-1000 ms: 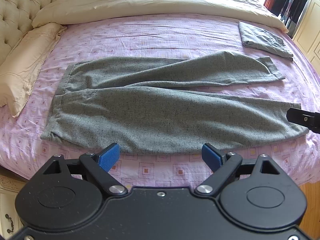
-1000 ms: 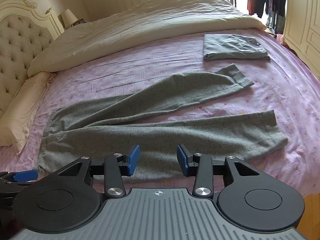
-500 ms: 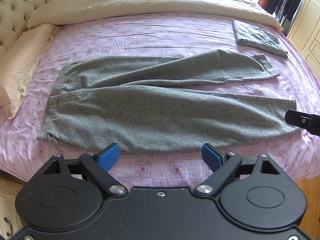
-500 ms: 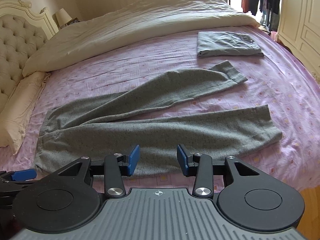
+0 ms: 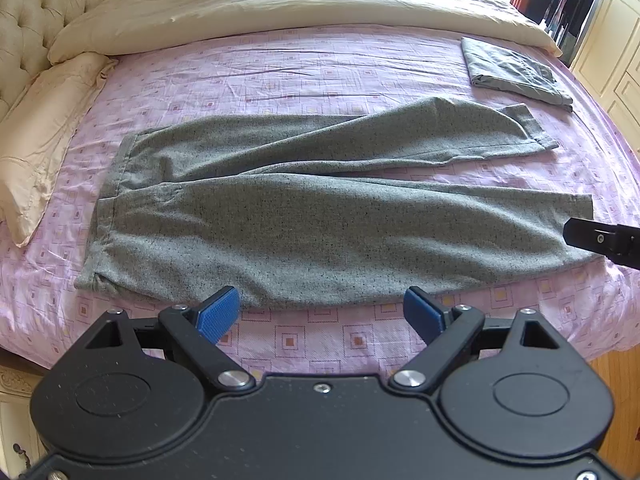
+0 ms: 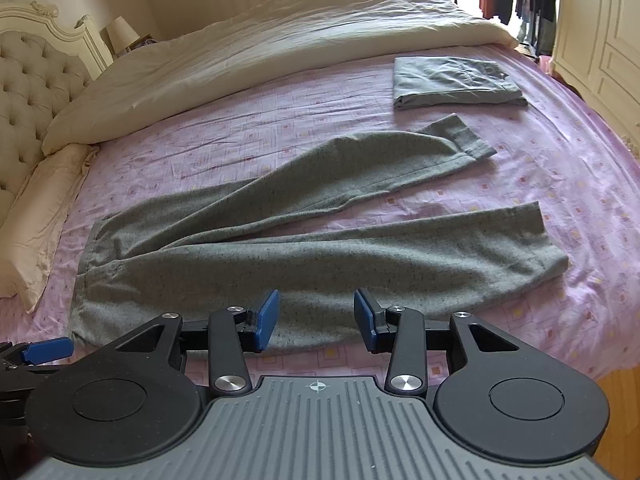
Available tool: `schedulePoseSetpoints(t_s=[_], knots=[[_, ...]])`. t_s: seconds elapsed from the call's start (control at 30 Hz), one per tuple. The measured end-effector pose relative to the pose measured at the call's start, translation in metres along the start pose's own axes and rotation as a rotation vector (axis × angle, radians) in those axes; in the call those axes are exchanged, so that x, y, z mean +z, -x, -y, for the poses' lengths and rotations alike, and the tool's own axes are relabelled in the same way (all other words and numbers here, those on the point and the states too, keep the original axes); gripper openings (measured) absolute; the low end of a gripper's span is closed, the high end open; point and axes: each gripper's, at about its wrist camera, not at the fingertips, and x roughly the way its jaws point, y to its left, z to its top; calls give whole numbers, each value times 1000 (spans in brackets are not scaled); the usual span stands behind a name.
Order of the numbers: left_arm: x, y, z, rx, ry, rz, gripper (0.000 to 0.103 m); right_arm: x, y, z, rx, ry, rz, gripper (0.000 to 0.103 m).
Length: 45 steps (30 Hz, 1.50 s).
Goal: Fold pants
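Grey pants [image 5: 320, 216] lie flat across the bed [image 5: 320, 68], waistband toward the headboard, legs splayed apart. My left claw [image 5: 321, 314] is spread wide, empty, at the near edge. My right claw [image 6: 316, 320] is also spread, holding nothing, just above the near leg.

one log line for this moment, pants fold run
stage: pre-grasp | pants: flat on bed, legs spread | left tool: open, empty | right tool: open, empty | folded garment: far right
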Motion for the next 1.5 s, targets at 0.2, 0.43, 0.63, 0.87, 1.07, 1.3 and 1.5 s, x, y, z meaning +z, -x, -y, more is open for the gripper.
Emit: schedulePoseSetpoints(t_s=[0.2, 0.43, 0.63, 0.87, 1.07, 1.3, 1.5], knots=[[1, -1, -1, -2, -2, 0, 90, 1, -2, -2, 1, -5, 1, 40], [7, -3, -5, -4, -6, -3, 90, 2, -6, -6, 3, -14, 1, 40], [9, -5, -6, -9, -6, -5, 90, 4, -10, -8, 4, -18, -3, 40], [11, -12, -8, -22, -7, -11, 90, 4, -15, -9, -1, -16, -14, 40], [14, -21, -5, -21, -14, -28, 90, 6, -23, -4, -8, -23, -32, 40], [27, -36, 4, -25, -1, -42, 84, 16, -40, 12, -16, -33, -54, 40], [52, -59, 10, -24, 16, -48, 73, 38, -69, 41, -63, 27, -46, 40]])
